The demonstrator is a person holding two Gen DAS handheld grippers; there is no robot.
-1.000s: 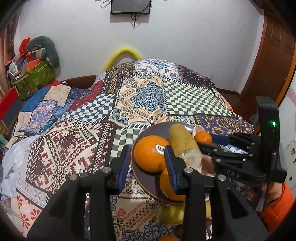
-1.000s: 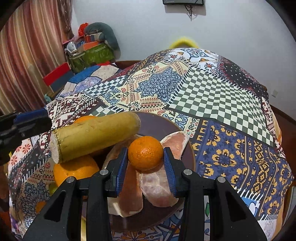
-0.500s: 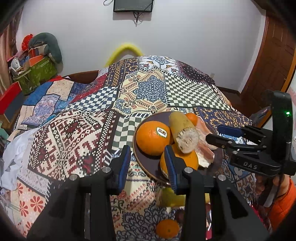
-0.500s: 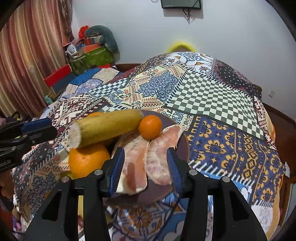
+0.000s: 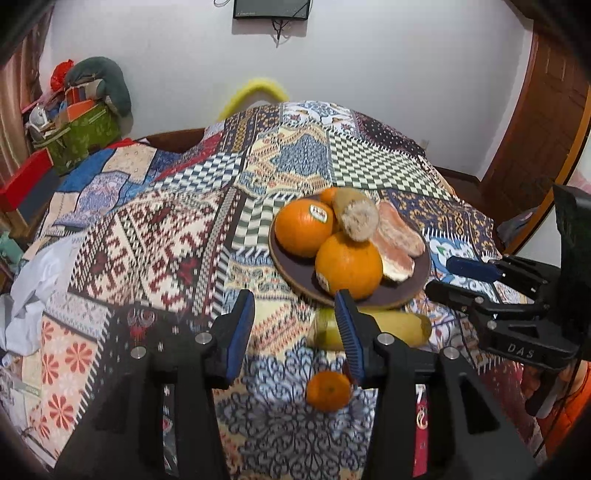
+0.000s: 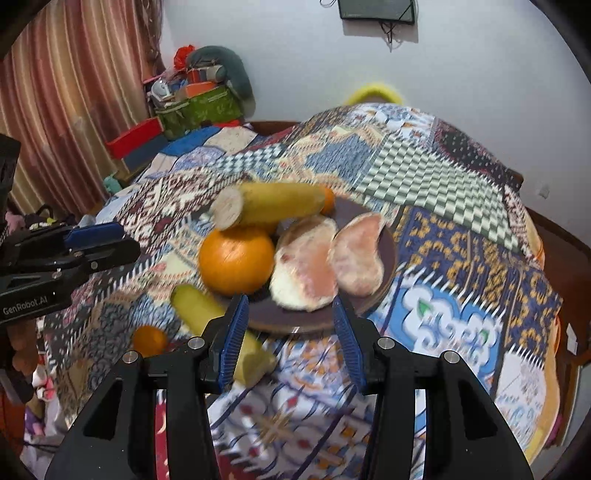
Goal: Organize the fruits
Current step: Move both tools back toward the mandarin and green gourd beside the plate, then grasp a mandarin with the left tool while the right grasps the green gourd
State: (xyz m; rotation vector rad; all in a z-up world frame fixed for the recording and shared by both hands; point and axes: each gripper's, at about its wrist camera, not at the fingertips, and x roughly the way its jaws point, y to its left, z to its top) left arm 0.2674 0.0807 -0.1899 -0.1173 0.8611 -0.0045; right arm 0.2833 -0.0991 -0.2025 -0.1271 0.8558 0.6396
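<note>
Patchwork printed cloth bedspread, matt and soft, dark smooth plate on the bedspread, glossy dimpled orange on the plate, peeled pomelo segments beside it, pithy and dull, matt black plastic left tool with ribbed blue pads

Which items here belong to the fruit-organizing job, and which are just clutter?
Job: brown plate; two big oranges; peeled pomelo segments; yellow stalk piece on top; small orange and another yellow piece on the quilt.

Clutter: green bag; curtain; wall screen.
</note>
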